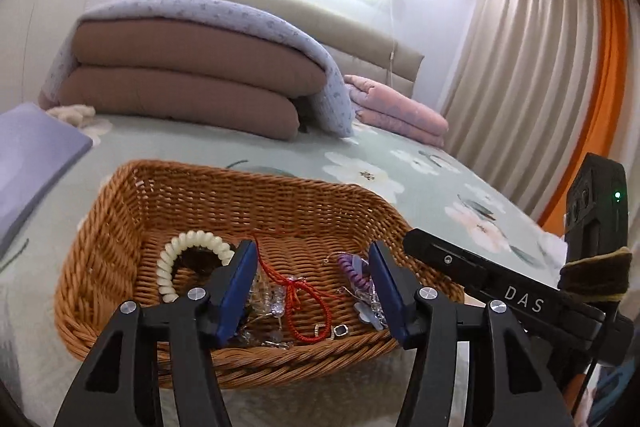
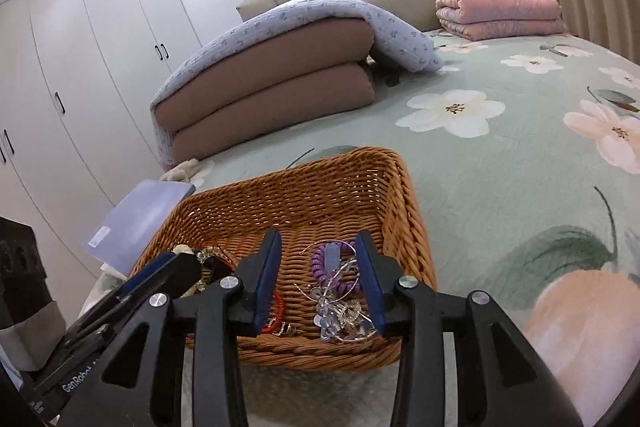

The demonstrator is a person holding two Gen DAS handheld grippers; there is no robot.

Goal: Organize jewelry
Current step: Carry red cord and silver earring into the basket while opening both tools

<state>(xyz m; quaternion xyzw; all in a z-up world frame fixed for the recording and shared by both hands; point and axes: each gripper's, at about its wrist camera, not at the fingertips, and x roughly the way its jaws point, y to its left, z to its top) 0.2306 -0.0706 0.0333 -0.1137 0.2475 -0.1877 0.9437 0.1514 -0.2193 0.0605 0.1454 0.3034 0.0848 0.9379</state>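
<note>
- Wicker basket (image 1: 240, 195) on bed holds the jewelry together.
- Left gripper (image 1: 312, 291) open over red cord bracelet (image 1: 308, 311), empty.
- Right gripper (image 2: 320, 283) open astride purple coil (image 2: 326, 267), likely next pick.

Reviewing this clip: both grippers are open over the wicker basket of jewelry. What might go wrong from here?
1. The purple coil tie lies tangled with thin wire hoops and clear charms; the right gripper closing there may lift the whole clump.
2. The red cord bracelet overlaps small silver pieces, so the left gripper could drag them along.
3. The two grippers crowd the wicker basket and may bump each other.
</note>
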